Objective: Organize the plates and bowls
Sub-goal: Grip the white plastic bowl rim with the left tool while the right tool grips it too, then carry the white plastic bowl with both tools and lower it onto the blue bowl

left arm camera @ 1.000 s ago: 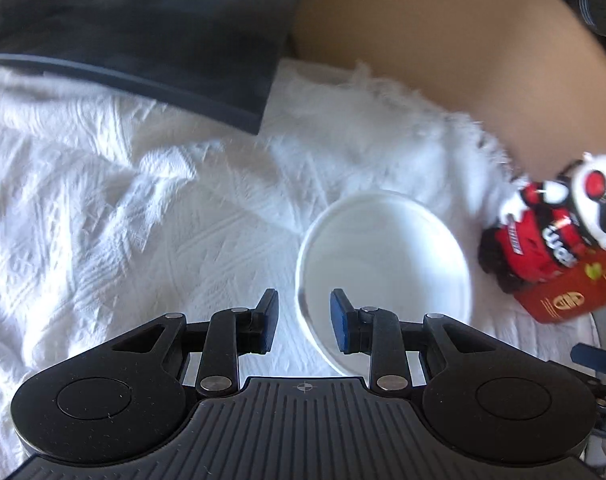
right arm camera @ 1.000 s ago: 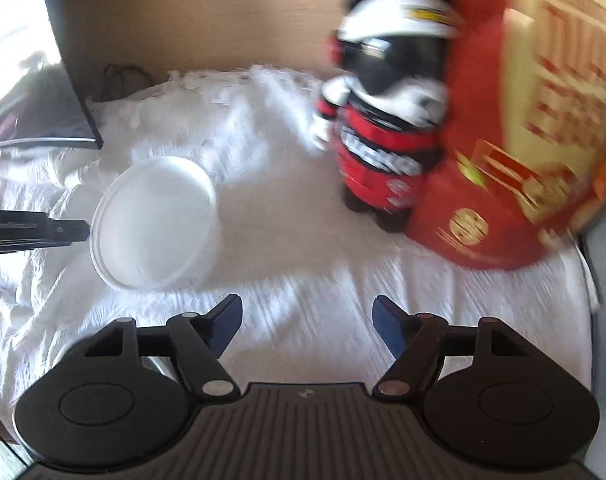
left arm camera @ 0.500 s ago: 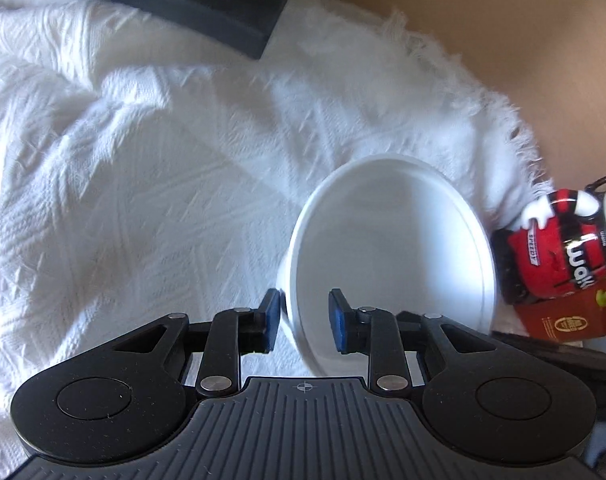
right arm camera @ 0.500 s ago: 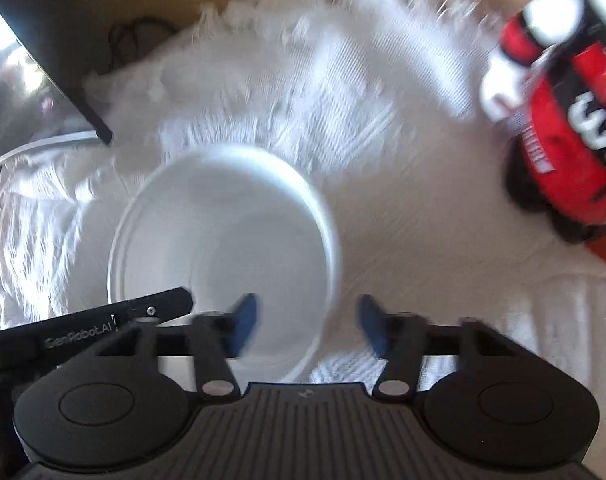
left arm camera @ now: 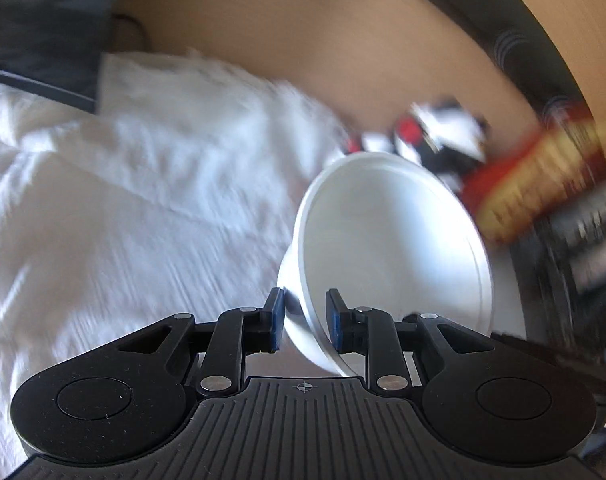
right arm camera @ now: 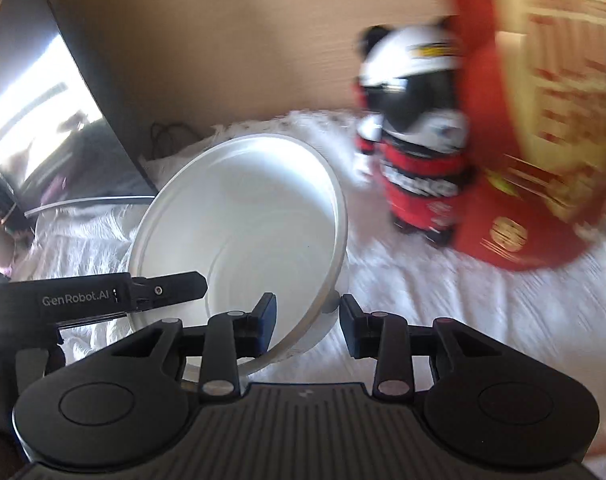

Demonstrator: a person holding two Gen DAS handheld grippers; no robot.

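Note:
A white bowl (left arm camera: 391,248) hangs tilted above the white cloth (left arm camera: 123,220). My left gripper (left arm camera: 305,320) is shut on its near wall, with one blue pad outside and one inside. In the right wrist view the same bowl (right arm camera: 243,208) fills the middle. My right gripper (right arm camera: 307,322) is shut on its right rim, one finger inside the bowl and one outside by its foot. The left gripper's finger (right arm camera: 171,289) reaches in from the left across the opposite rim. The bowl looks empty.
A toy bear in red, black and white (right arm camera: 415,152) stands on the cloth (right arm camera: 463,320) right of the bowl. A tall red and gold box (right arm camera: 543,120) is beside it. A dark screen (right arm camera: 63,128) leans at the left against the wooden wall (right arm camera: 223,40).
The left gripper closed on the bowl's wall and lifted it off the cloth, tilting it. The right gripper swung over to the bowl's other rim and narrowed around it.

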